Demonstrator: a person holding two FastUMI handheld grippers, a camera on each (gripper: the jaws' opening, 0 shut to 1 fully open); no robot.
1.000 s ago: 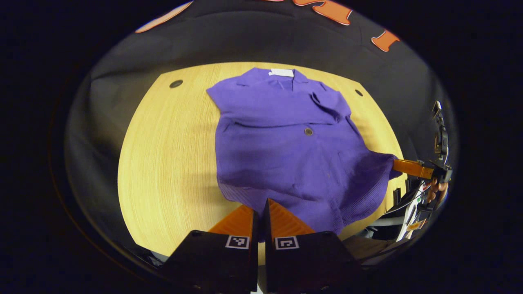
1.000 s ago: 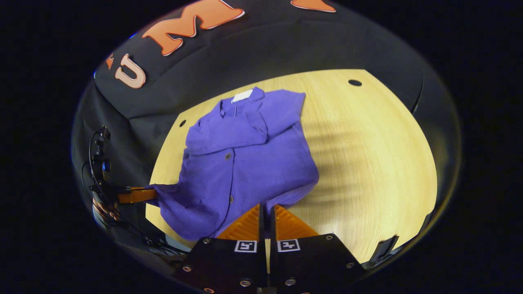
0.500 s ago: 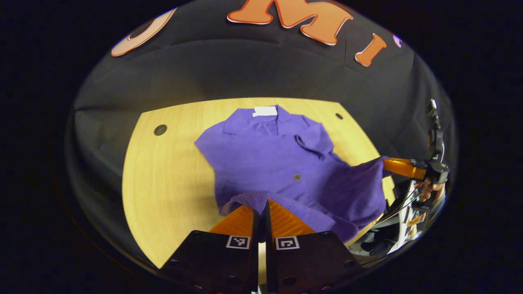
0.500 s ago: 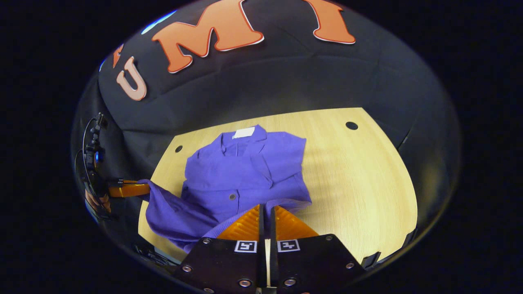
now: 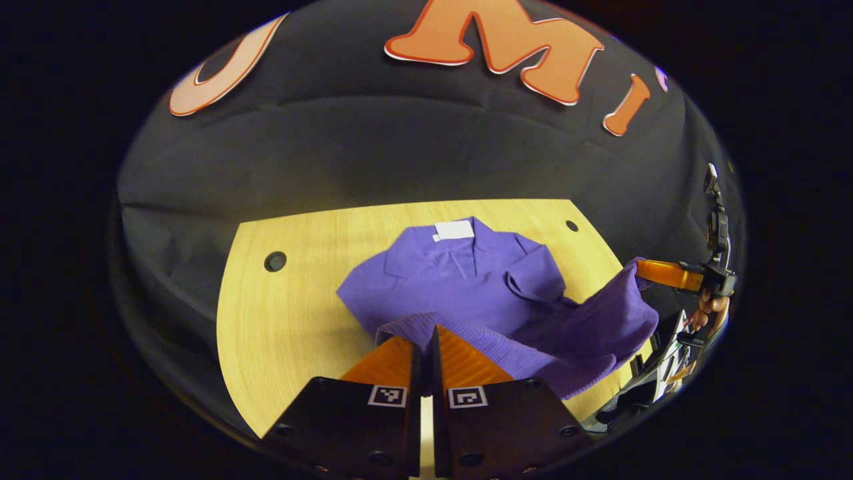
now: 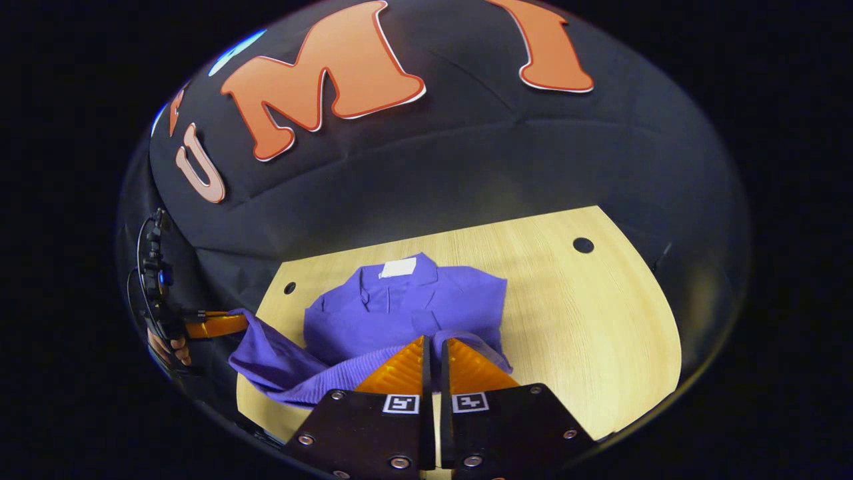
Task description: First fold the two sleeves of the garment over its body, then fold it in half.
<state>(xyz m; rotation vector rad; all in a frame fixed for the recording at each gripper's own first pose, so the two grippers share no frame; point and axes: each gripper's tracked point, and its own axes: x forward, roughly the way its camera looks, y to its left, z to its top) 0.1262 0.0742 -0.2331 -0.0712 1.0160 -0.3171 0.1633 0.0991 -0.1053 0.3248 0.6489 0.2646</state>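
Left gripper, bottom centre of the left gripper view: orange fingers pressed together with only a thin slit between them, clenched on the ribbed hem of the purple garment. I read this as a firm pinch, with cloth bunched at the fingertips.

Right gripper, bottom centre of the right gripper view: same state, fingers nearly touching, gripping the other corner of the hem. In the left gripper view this same tool sits at the right edge of the frame, its hand behind it, with fabric hanging from its tip in a slack swag. In the right gripper view the left gripper appears at the left edge of the frame, cloth draped from it likewise.

Garment lies on the wooden table, collar end toward the booth wall, both sleeves already folded across the body.

Versus 1.0 s ago: the hem lay flat near the table's near edge; I now have it raised and carried over the lower body toward the collar. Both cameras have tilted up, so more wall is in view and the table sits lower in frame.

Writing: white tag at the collar, too small for me to read. Square black-and-white markers on both gripper bodies.
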